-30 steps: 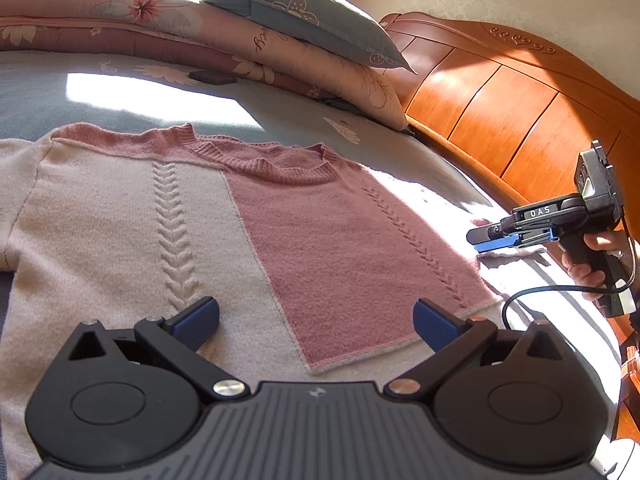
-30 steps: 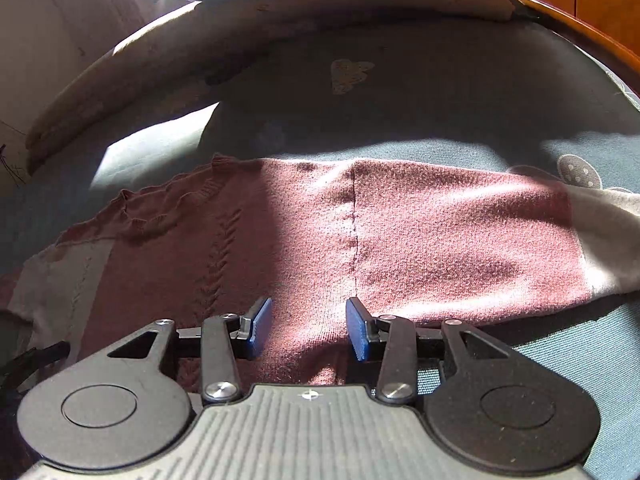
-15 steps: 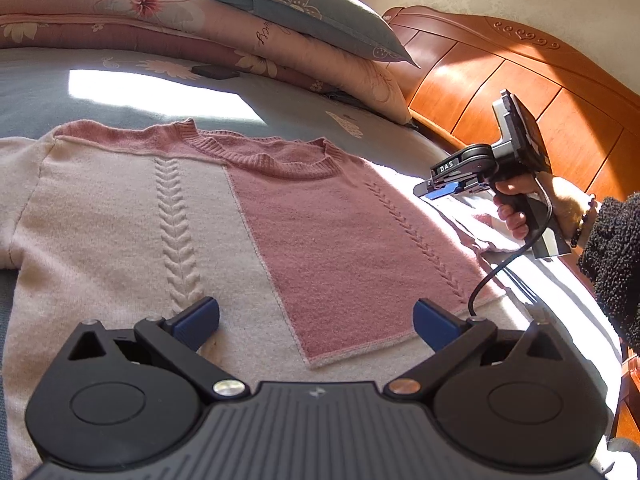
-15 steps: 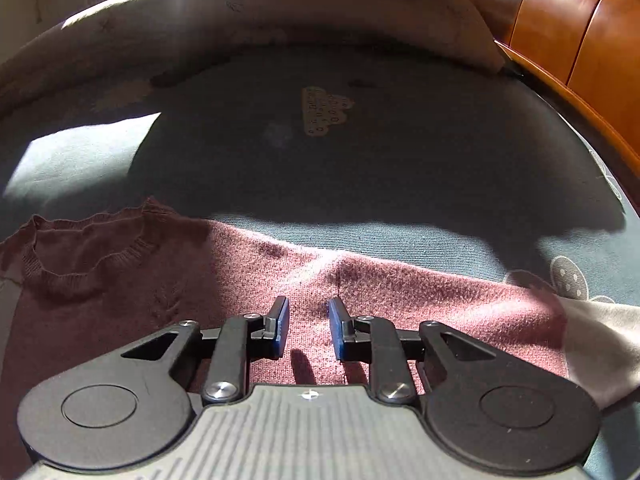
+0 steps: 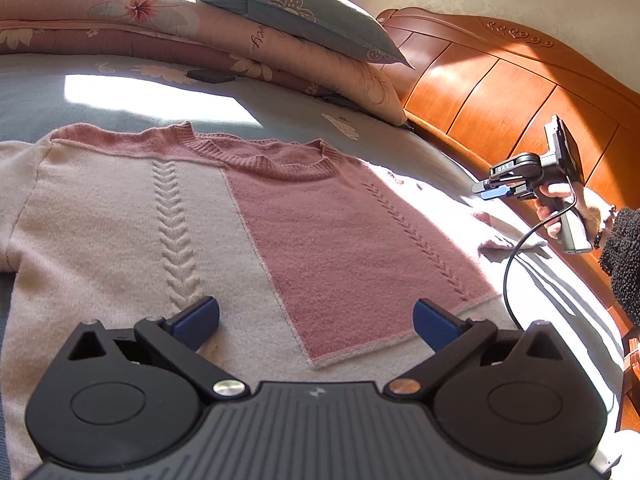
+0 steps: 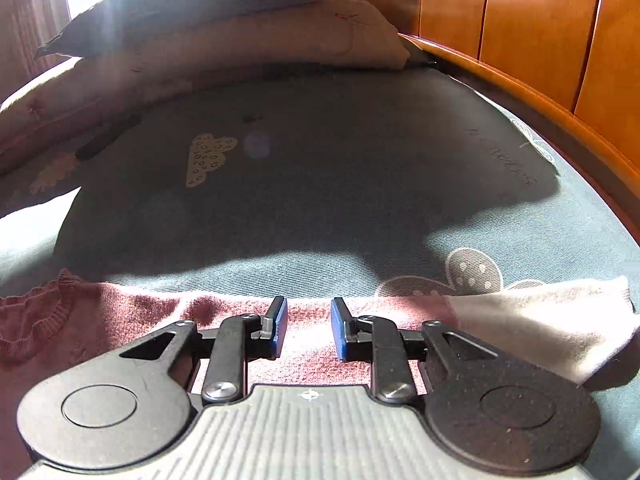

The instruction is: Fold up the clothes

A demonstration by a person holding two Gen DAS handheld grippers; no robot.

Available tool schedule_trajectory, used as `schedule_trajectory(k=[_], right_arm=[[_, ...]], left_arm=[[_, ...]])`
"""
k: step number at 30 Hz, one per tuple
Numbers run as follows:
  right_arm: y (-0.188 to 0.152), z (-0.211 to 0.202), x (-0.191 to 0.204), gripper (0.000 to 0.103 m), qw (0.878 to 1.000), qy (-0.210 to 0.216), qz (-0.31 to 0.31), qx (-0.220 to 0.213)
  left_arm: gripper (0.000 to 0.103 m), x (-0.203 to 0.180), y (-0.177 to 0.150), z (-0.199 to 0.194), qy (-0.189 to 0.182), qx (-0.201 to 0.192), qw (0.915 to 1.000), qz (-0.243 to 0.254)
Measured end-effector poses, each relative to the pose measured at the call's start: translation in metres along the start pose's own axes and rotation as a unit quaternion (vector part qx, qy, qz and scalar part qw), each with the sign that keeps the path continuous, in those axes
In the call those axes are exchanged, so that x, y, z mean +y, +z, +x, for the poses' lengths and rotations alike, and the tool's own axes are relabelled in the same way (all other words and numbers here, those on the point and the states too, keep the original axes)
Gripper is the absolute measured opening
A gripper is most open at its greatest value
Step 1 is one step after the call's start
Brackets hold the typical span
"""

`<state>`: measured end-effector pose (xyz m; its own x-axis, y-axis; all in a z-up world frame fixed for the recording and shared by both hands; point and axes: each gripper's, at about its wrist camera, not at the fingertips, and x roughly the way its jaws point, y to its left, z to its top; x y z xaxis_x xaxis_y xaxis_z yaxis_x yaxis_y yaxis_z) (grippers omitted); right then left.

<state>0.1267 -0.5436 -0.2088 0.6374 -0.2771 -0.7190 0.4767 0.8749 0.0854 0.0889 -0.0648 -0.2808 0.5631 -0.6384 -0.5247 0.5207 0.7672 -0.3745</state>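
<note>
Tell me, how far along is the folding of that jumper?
Barely begun. Done: the pink and cream sweater lies spread flat on the bed, and no fold shows. In hand: nothing; the left gripper hangs wide open over the hem, and the right gripper is open above the right sleeve, holding no cloth. Left: fold in both sleeves, then the body.

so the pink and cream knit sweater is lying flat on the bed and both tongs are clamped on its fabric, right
Not quite. The pink and cream knit sweater does lie flat on the blue-grey bed sheet, but neither tongs grips it. The left wrist view shows the left tongs wide open above the sweater; the right wrist view shows the right tongs open, nothing between the pads.
</note>
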Motion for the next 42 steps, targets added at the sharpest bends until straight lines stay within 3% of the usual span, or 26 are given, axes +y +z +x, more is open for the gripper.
schedule_trajectory(k=[4, 7, 14, 16, 19, 22, 28, 33, 36, 42], right_arm=[[0.001, 0.002, -0.072, 0.027, 0.997, -0.028, 0.074, -0.009], [0.0, 0.013, -0.109, 0.027, 0.994, -0.039, 0.103, 0.008], [-0.005, 0.04, -0.141, 0.035, 0.985, -0.031, 0.168, 0.026], [0.0, 0.042, -0.136, 0.036, 0.989, -0.042, 0.139, 0.021], [0.008, 0.033, -0.121, 0.036, 0.997, -0.07, 0.043, 0.009], [0.012, 0.016, -0.119, 0.036, 0.997, -0.078, -0.02, -0.001], [0.014, -0.03, -0.159, 0.036, 0.997, -0.038, -0.071, -0.004], [0.017, -0.041, -0.188, 0.036, 0.989, -0.01, -0.149, 0.003], [0.02, -0.023, -0.2, 0.039, 0.985, -0.006, -0.174, 0.008], [0.015, 0.024, -0.235, 0.05, 0.989, 0.021, -0.149, 0.008]], left_arm=[[0.102, 0.004, 0.0, 0.0, -0.008, -0.004, 0.9999, -0.01], [0.102, 0.007, 0.0, -0.001, -0.015, -0.007, 0.9997, -0.018], [0.102, 0.01, -0.001, -0.001, -0.022, -0.012, 0.9993, -0.028], [0.102, 0.009, 0.0, -0.001, -0.02, -0.012, 0.9993, -0.028], [0.102, 0.008, 0.0, -0.001, -0.016, -0.011, 0.9994, -0.028], [0.102, 0.007, 0.001, -0.001, -0.012, -0.01, 0.9995, -0.028], [0.102, -0.016, 0.005, 0.001, 0.024, 0.01, 0.9996, -0.007], [0.102, -0.05, 0.017, 0.001, 0.008, 0.01, 0.9999, -0.011], [0.102, -0.076, 0.023, 0.006, 0.005, 0.004, 1.0, 0.003], [0.102, -0.11, 0.023, 0.028, -0.007, 0.026, 0.9995, 0.017]])
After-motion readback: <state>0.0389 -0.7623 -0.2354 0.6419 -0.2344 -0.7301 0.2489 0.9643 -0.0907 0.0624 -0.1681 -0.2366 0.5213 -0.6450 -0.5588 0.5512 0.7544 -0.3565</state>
